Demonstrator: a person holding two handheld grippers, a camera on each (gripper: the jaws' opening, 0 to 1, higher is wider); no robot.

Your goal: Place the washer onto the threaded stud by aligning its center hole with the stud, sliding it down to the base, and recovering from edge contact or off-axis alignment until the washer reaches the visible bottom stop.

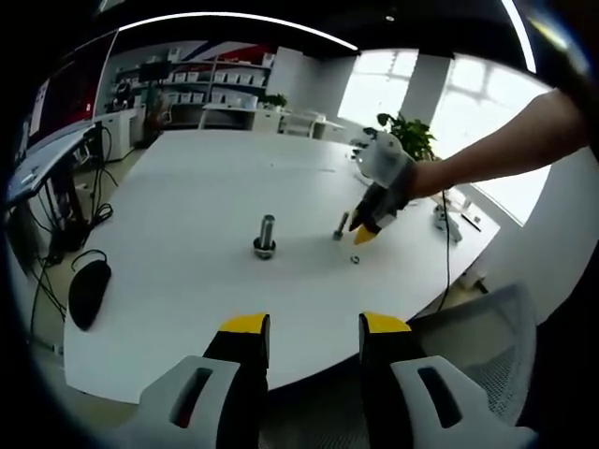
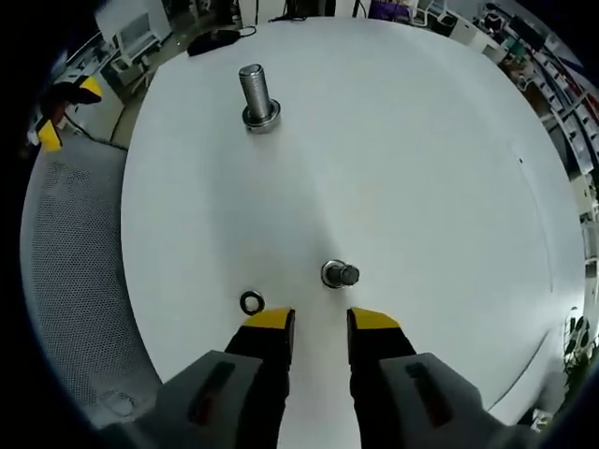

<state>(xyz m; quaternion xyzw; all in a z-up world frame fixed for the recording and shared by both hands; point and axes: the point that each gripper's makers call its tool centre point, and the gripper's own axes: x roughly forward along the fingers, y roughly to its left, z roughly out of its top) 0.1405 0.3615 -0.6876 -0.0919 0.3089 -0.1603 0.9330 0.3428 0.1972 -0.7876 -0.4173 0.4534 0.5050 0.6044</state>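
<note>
- Lying flat on the white table [image 2: 421,159], the washer [image 2: 251,302] sits in the lower left of the right gripper view, just beyond and slightly left of the left-hand jaw tip of the right gripper [image 2: 319,320]; its hole faces up, so its axis runs upright from the table.
- Jaws of the right gripper stand parted with nothing between them; the washer lies outside the gap, not within it.
- A small stud [image 2: 341,274] stands upright just ahead of the gap, near the washer and to its right in the frame.
- A larger threaded bolt [image 2: 255,96] stands on its head at the upper left of the same view, well apart from the washer.
- In the left gripper view the left gripper [image 1: 315,325] hangs back at the table's near edge at the bottom of the frame, jaws open and empty; the right gripper is clearly the nearer to the washer [image 1: 356,258].
- Seen from the left gripper view, the right gripper [image 1: 368,227] hovers over the small stud [image 1: 342,225], with the washer just below it in the frame.
- Judged obstacle: the small stud stands so near that a sideways reach for the washer could brush it; a black mouse [image 1: 88,292] and cables at the far left lie well clear.
</note>
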